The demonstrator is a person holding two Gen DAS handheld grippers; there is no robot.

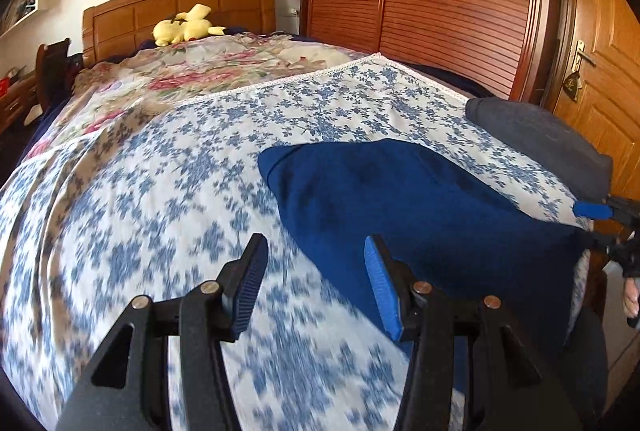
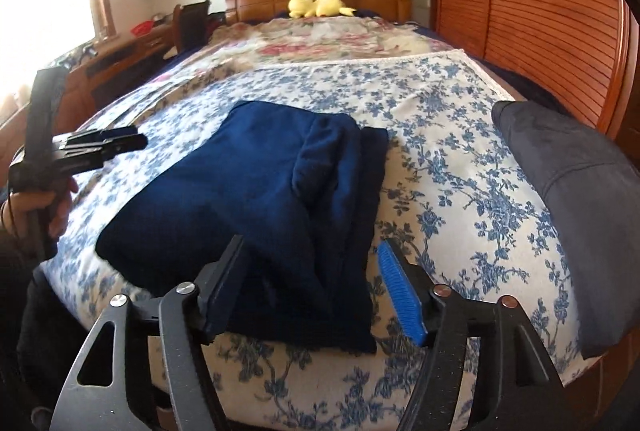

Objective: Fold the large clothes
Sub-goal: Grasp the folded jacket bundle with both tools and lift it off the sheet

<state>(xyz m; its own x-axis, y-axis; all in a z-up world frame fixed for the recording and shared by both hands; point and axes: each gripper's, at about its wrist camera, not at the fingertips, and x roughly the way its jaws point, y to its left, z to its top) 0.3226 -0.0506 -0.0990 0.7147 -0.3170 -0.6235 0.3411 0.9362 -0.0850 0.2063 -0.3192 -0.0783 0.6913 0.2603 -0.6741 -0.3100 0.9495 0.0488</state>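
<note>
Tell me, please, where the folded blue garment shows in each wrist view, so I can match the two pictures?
Left wrist view: the folded blue garment lies right of centre on the floral sheet, running to the right edge.
Right wrist view: it lies at centre, reaching down between the right gripper's fingers.
Shared landmark: the yellow plush toy by the headboard.

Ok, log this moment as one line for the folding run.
navy garment: folded on bed | right gripper: open, garment edge between jaws | left gripper: open, empty | grey garment: folded alongside
</note>
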